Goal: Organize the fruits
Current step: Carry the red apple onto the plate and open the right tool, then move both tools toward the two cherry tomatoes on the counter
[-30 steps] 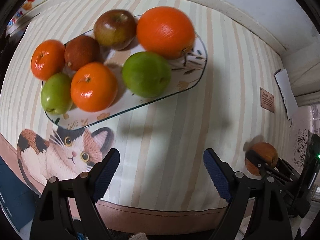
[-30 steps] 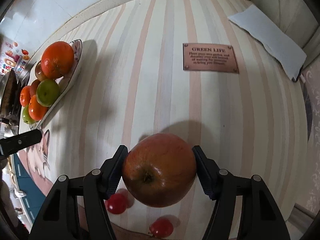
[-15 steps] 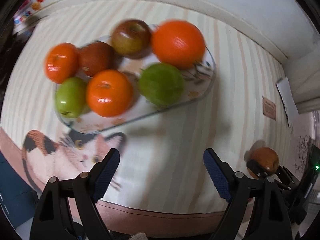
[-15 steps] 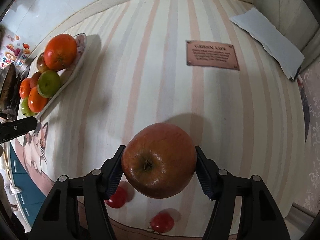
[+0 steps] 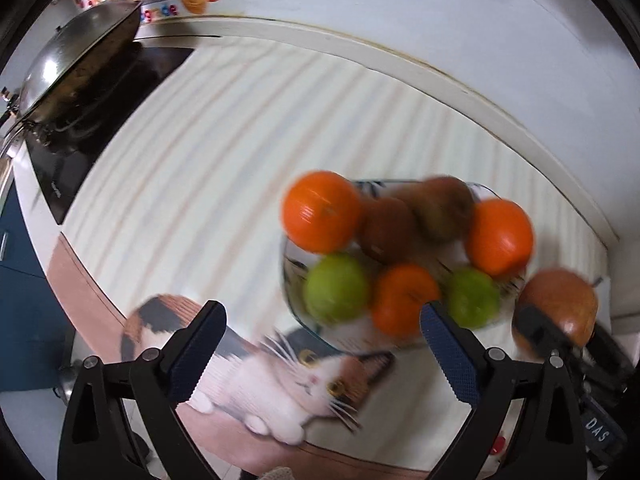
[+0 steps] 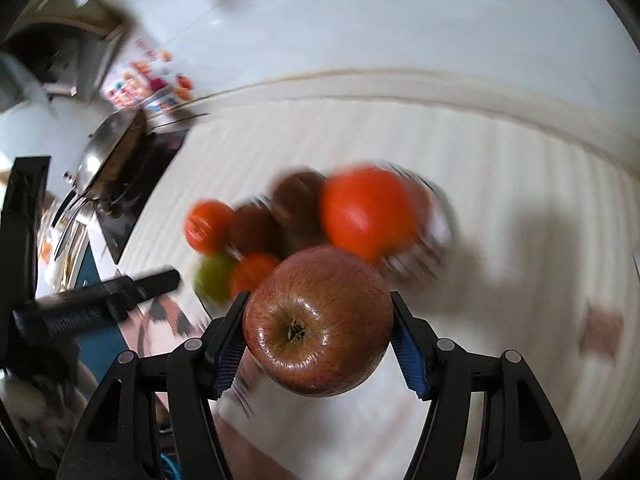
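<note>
I have the red apple (image 6: pixel 318 322) clamped in the right gripper (image 6: pixel 318 334), held above the near edge of the crowded plate (image 5: pixel 496 194). Left gripper (image 5: pixel 320 350) idles wide, empty. Risk: crowding may send released fruit rolling off.

We saw the plate (image 5: pixel 289 280) of fruit smeared by motion blur in both views, its rim pattern unreadable. The red apple (image 6: pixel 319 322) hid the plate's near edge in the right wrist view. The brown plaque (image 6: pixel 602 333) was too blurred to read.
</note>
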Tool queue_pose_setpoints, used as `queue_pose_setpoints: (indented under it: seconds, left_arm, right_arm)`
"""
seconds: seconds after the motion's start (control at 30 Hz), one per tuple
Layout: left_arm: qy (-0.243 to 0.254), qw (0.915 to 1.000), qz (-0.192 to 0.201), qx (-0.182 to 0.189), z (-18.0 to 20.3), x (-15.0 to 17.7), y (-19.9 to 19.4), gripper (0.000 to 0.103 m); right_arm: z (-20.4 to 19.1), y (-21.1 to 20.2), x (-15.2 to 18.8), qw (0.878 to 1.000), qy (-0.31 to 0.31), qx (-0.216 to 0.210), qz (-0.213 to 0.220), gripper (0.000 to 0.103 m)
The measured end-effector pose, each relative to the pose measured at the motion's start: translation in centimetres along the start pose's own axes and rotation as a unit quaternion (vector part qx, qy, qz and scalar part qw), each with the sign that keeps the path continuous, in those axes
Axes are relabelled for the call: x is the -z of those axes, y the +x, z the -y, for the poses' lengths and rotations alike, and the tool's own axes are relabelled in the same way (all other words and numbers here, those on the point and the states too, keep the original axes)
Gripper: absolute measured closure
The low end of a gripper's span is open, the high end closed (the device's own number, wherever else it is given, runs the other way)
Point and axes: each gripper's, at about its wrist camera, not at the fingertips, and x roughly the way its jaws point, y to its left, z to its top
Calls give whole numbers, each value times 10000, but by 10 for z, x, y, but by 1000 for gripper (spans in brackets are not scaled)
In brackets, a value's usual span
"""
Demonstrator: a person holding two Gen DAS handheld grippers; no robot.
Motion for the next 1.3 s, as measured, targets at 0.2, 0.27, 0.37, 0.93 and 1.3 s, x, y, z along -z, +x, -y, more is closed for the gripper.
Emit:
queue_pose_setpoints:
  seconds: [0.2,0.27,0.37,0.93,1.3]
  left_arm:
    - [-150,9995,-40,-290,-20,-11,16,4]
    - [-273,9992,-127,-280,-26,-11,23,4]
    - [-394,9986,-107,-341,-29,-9,27,4]
    - [-324,9994,-23,-103,-27,-1,3,4]
    - [143,9994,319,23,-5,34,-79,4]
  right_arm:
    - [-30,47,-33,9983,-463,183,-310,35]
    - [-31,57,-37,9977,-480,228,-408,35]
    - [-32,71,-36,9968,-495,299,-554,35]
    - [-23,10,-45,9975,-268,634,-164,5]
    - [-26,-85,-1,9962,-214,836,-72,4]
